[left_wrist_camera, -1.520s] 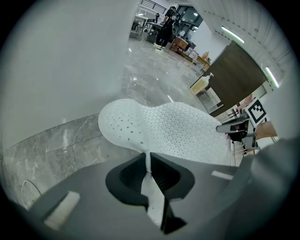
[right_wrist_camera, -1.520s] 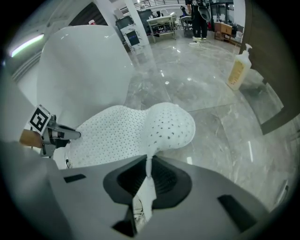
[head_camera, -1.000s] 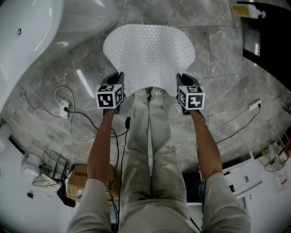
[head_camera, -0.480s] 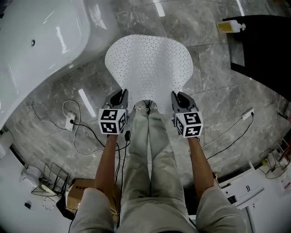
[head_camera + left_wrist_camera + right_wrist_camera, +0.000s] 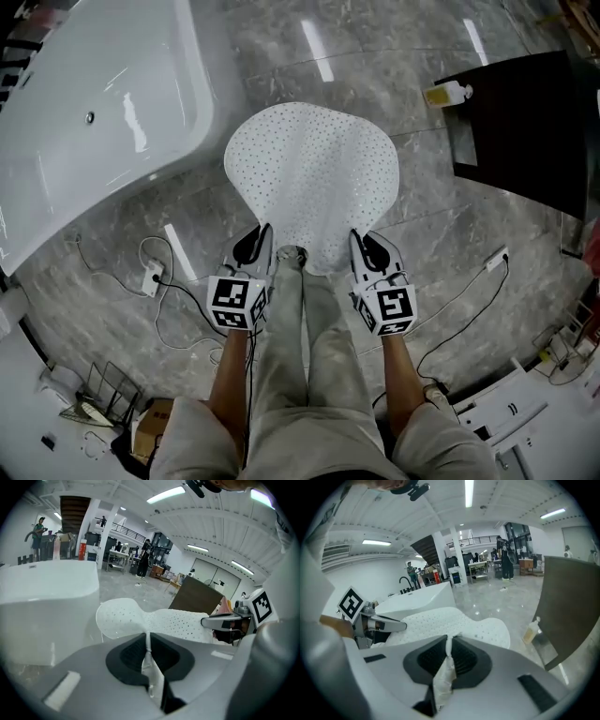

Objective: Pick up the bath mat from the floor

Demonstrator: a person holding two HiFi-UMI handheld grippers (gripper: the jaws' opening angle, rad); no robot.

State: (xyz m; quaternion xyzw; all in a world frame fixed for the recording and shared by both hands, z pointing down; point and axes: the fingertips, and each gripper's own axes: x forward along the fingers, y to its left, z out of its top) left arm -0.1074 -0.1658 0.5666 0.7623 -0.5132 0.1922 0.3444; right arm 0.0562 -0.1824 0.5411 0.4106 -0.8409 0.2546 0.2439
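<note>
A white perforated bath mat (image 5: 311,173) hangs spread out ahead of me, lifted by its near edge over the grey marble floor (image 5: 441,234). My left gripper (image 5: 253,246) is shut on the mat's near left corner; in the left gripper view the mat (image 5: 154,620) is pinched between the jaws (image 5: 148,651). My right gripper (image 5: 367,251) is shut on the near right corner, and the right gripper view shows the mat (image 5: 454,623) clamped in its jaws (image 5: 447,656). Each gripper view shows the other gripper (image 5: 234,620) (image 5: 370,623) across the mat.
A white bathtub (image 5: 84,112) lies to the left. A dark cabinet (image 5: 525,131) stands at right with a soap bottle (image 5: 447,93) beside it. Cables and a power adapter (image 5: 153,277) trail on the floor at left; another cable (image 5: 469,291) runs at right.
Both grippers have drawn back toward my body with the mat's near edge in them. The view has shifted, and more of the bathtub and cabinet show.
</note>
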